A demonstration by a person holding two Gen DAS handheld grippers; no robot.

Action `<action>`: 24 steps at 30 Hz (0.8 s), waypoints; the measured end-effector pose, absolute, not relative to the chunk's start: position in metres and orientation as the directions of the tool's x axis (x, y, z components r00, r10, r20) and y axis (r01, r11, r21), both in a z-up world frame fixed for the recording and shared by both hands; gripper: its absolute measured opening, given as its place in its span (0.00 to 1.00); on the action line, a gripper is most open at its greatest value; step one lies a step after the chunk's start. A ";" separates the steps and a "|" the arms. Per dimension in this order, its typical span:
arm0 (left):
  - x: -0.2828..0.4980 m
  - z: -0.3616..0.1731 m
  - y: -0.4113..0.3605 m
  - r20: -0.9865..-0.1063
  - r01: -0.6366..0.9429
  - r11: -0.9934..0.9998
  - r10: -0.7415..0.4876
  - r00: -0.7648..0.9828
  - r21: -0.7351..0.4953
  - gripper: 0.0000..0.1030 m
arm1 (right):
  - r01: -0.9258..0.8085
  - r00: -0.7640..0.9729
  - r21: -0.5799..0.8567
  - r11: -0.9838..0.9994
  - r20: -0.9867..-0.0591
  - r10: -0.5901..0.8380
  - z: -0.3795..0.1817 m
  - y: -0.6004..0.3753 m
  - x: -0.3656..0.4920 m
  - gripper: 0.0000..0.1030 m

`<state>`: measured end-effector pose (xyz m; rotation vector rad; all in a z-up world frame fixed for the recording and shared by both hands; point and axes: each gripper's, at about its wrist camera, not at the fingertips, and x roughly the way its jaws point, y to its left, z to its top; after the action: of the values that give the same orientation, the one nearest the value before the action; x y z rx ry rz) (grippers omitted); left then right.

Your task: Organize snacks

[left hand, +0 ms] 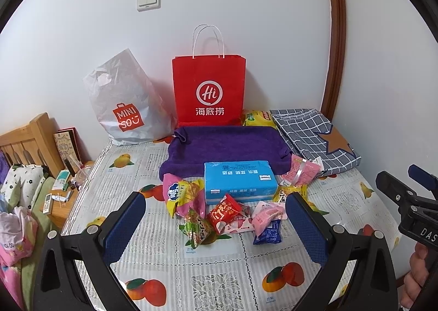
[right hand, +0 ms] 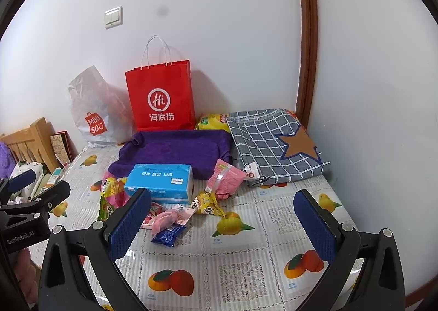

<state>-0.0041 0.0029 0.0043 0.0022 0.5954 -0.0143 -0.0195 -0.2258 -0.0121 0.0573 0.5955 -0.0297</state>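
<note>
Both grippers hang low over the near part of the table and carry nothing: the left gripper (left hand: 216, 211) is spread wide with its blue pads (left hand: 124, 224) on either side of the snack pile, and the right gripper (right hand: 223, 218) is spread wide too, over bare tablecloth (right hand: 241, 278) to the right of the pile. This wide stance probably serves to let one packet come between the fingers without pushing its neighbours. The snacks lie loose in front of a blue tissue pack (left hand: 239, 181), some touching it: a red packet (left hand: 225, 211), a green packet (left hand: 197, 229), a pink packet (left hand: 267, 216) and a dark blue packet (right hand: 167, 235) nearest the front. Behind the tissue pack a purple towel (left hand: 227, 146) is spread flat, maybe as the place to sort on, though I cannot be sure. A red paper bag (left hand: 209, 89) stands upright against the wall with its mouth open, so I judge it a likely container. Nothing appears sorted yet.
</note>
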 end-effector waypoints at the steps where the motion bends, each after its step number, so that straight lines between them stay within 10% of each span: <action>1: -0.005 0.005 0.002 -0.559 0.013 1.000 -0.010 0.829 0.001 0.99 | 0.044 0.829 0.046 0.998 -0.560 -0.011 -0.012 -0.226 -0.020 1.00; 24: -0.009 0.011 0.005 -0.545 0.009 1.000 -0.002 0.839 0.010 0.99 | 0.028 0.837 0.029 0.999 -0.547 -0.008 -0.009 -0.222 -0.023 1.00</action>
<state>-0.0094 0.0045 0.0111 0.0126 0.5759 -0.0055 -0.0229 -0.2217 -0.0093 0.0359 0.5791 -0.0191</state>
